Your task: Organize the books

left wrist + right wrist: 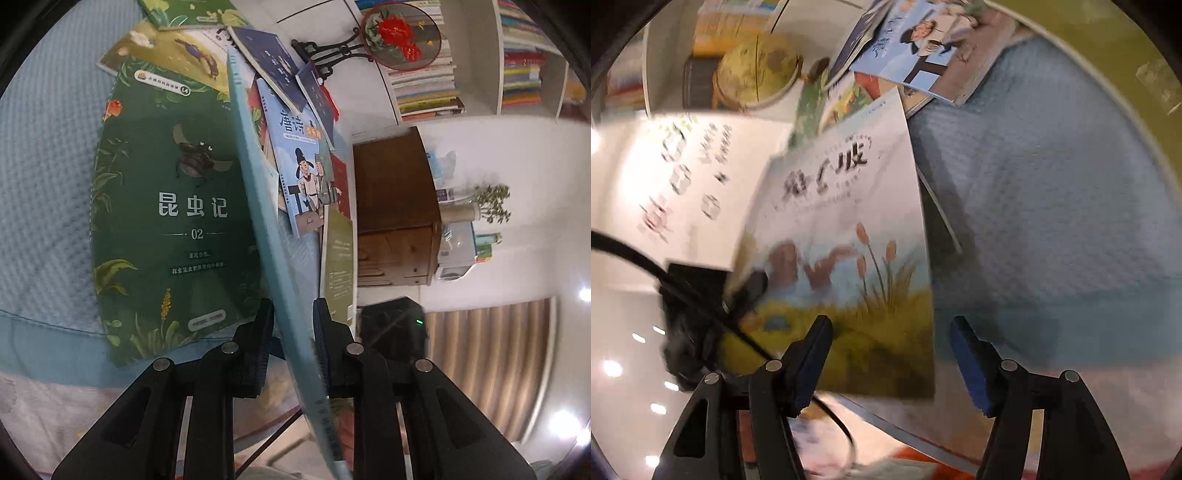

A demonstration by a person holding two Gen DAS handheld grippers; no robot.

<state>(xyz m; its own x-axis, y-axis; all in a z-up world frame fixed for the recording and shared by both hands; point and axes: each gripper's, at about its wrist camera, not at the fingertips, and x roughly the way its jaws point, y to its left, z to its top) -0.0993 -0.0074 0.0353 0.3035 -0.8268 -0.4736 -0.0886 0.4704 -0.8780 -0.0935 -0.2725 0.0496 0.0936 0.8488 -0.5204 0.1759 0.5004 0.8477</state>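
The left gripper (291,332) pinches the pale-blue book (255,192) edge-on, its length running away above the bedspread (48,192); the right gripper (892,354), half-open and apparently empty, straddles its near edge.

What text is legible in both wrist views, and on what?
"昆虫记" and "02": green insect book.
"唐诗": blue poetry book.
Large title on the white picture book: blurred, unreadable.
Small print on all covers, shelf spines, wall decals: too small or blurred.
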